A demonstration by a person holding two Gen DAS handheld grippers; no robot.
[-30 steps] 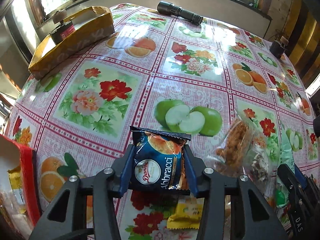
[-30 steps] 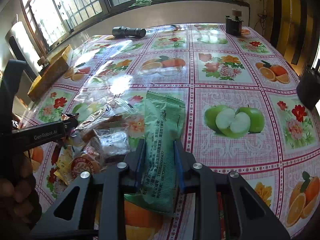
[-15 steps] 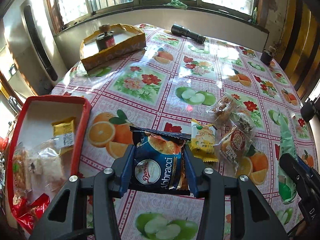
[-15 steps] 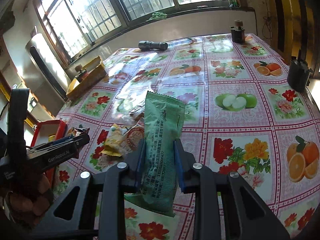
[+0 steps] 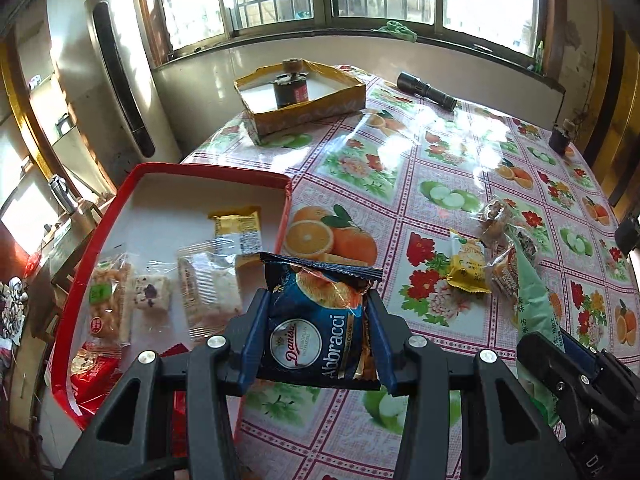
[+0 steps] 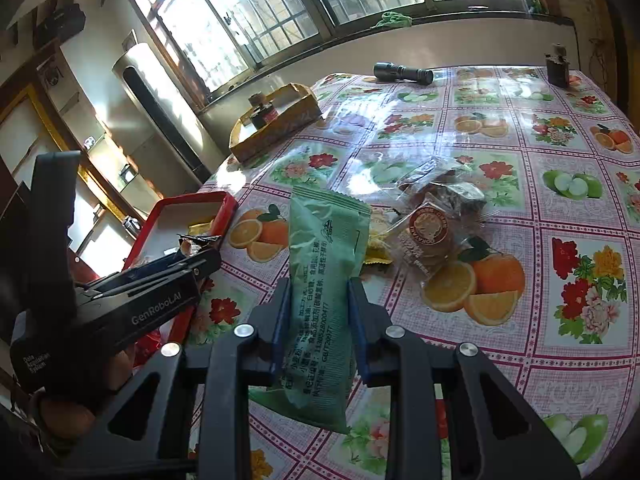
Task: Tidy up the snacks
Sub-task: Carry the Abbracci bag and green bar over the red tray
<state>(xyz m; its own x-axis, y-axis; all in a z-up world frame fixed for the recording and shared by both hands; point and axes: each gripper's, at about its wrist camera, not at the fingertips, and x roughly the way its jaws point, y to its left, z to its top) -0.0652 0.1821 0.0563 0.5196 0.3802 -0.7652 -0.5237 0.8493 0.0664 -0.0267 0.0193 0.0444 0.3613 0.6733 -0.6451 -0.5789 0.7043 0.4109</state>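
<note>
My left gripper (image 5: 318, 320) is shut on a blue Danisa Abbracci cookie packet (image 5: 316, 328), held in the air near the right rim of the red tray (image 5: 286, 204). The tray holds several wrapped snacks (image 5: 208, 288). My right gripper (image 6: 318, 300) is shut on a long green snack packet (image 6: 320, 280), held above the table; this packet also shows in the left wrist view (image 5: 534, 304). Loose snacks lie on the tablecloth: a yellow packet (image 5: 468, 268) and clear-wrapped cookies (image 6: 430, 232).
A yellow cardboard box (image 5: 304, 106) with a dark jar in it stands at the table's far left. A black flashlight (image 5: 426, 90) lies at the far edge. A small dark jar (image 5: 560, 138) stands at the far right. A tall silver appliance (image 5: 120, 80) stands beyond the table.
Both grippers have lifted and drawn back with their packets. The left one has swung left, so the red tray now fills more of its view.
</note>
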